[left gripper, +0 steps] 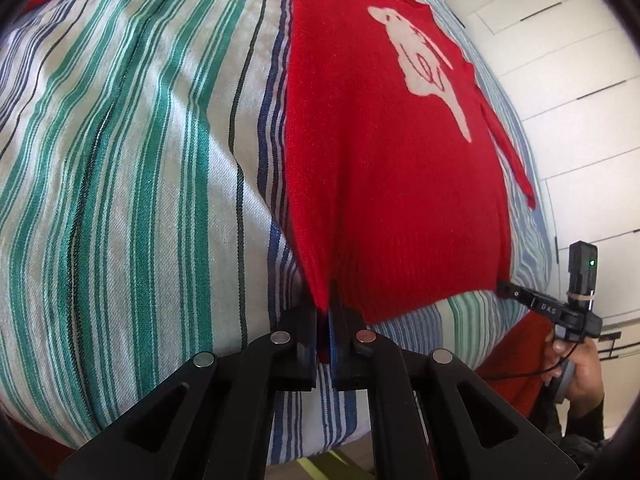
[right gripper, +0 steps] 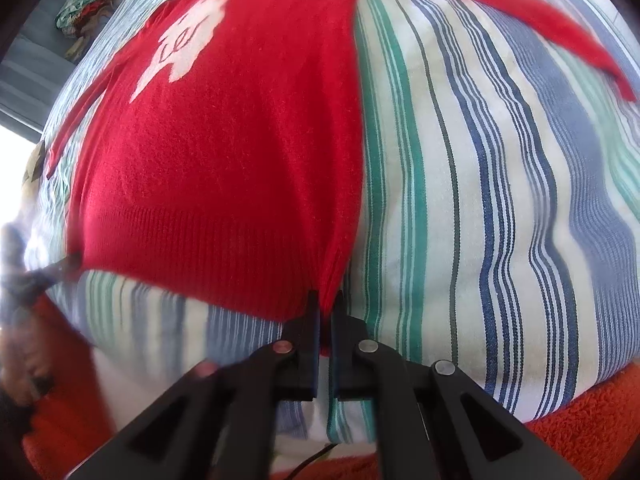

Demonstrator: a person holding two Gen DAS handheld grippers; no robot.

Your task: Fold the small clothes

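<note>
so both sets of jaws were clamped down on the red sweater at this point. the left gripper had its jaws pinched shut on the sweater's bottom hem at one corner, with a little fold of ribbed knit bunched up between them. the right gripper had done the same at the other hem corner, jaws closed tight on a pleat of red fabric. in the left wrist view you could also see the right gripper's tip touching the far hem corner, with the person's hand behind it.

moving out from the hem, the sweater lay spread flat, front side up, on the striped bed cover, the white animal print facing up about midway toward the neck. beyond the print, one sleeve stuck straight out sideways from the body across the stripes, and the other sleeve ran down close along the sweater's side edge.

progress-wise i'd say this was barely started. nothing looked folded yet: body full length, no layers doubled over. what was done was just the laying out and getting a grip on both hem corners. still left, by my guess: bring the hem up toward the shoulders, deal with the sleeves, then halve it again. the right view was a bit blurry, so fine detail there was hard to call.
</note>
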